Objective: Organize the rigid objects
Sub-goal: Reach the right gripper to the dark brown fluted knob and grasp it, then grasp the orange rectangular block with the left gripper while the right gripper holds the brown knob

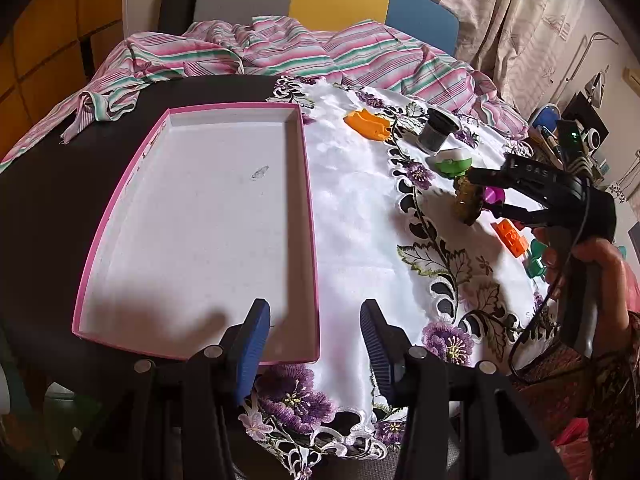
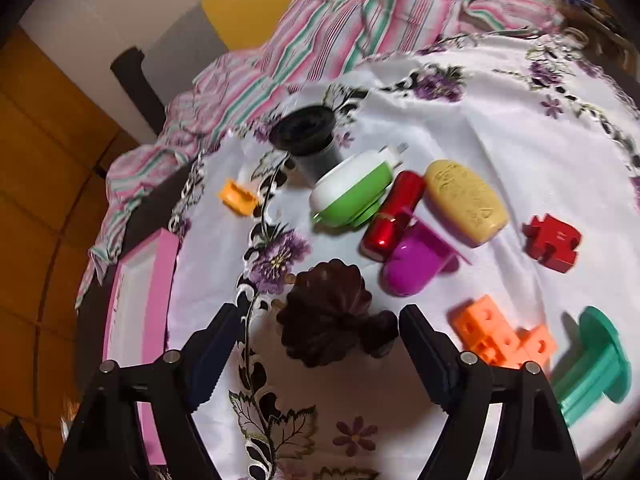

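The dark brown ridged piece (image 2: 326,312) lies on the embroidered cloth (image 2: 500,128) between the right gripper's (image 2: 316,320) parted, empty fingers — far nearer than the left gripper (image 1: 314,320), released beside the pink tray (image 1: 196,112).

A shallow tray (image 1: 192,216) lies on the left half of the tabletop (image 1: 44,216), its right edge on an embroidered cloth (image 1: 360,216) covering the right half. A striped sheet (image 1: 280,48) is bunched along the far edge. On the cloth, a wedge block (image 1: 367,123) sits nearest the tray; right of it stand a jar (image 2: 308,140) and a charger (image 2: 352,192), then a soap bar (image 2: 466,202), puzzle piece (image 2: 554,242), cube blocks (image 2: 502,334) and spool (image 2: 596,364) toward the right edge.
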Action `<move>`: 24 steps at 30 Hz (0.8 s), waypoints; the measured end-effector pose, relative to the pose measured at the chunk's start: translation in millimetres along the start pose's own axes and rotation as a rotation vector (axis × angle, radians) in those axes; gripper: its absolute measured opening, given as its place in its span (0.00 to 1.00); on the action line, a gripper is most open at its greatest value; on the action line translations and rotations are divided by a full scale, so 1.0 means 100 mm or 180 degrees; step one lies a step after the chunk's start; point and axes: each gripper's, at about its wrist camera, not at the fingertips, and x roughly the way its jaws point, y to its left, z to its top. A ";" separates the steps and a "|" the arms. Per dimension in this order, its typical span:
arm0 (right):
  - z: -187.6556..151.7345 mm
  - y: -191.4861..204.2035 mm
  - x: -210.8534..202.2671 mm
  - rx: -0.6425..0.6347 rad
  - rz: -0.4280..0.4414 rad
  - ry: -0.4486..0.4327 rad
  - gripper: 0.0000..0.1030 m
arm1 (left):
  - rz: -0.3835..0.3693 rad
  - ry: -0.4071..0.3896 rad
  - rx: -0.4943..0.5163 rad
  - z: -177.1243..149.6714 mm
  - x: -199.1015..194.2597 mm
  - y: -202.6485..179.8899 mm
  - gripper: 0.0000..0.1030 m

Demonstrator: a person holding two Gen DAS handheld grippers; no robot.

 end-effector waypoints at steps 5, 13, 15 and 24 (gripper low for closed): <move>0.06 0.05 0.13 -0.0011 -0.0083 0.0069 0.73 | 0.0027 0.0003 0.0034 0.03 0.01 -0.01 0.46; -0.01 0.35 0.12 -0.0722 -0.0578 -0.0128 0.56 | 0.0035 -0.0016 0.0084 0.20 0.05 -0.08 0.46; -0.02 0.35 0.12 -0.0775 -0.0684 -0.0135 0.56 | 0.0014 -0.0043 0.0079 0.30 0.05 -0.10 0.46; -0.06 0.40 0.12 -0.0886 -0.0679 -0.0115 0.56 | -0.0120 -0.0035 0.0037 0.91 0.26 -0.33 0.46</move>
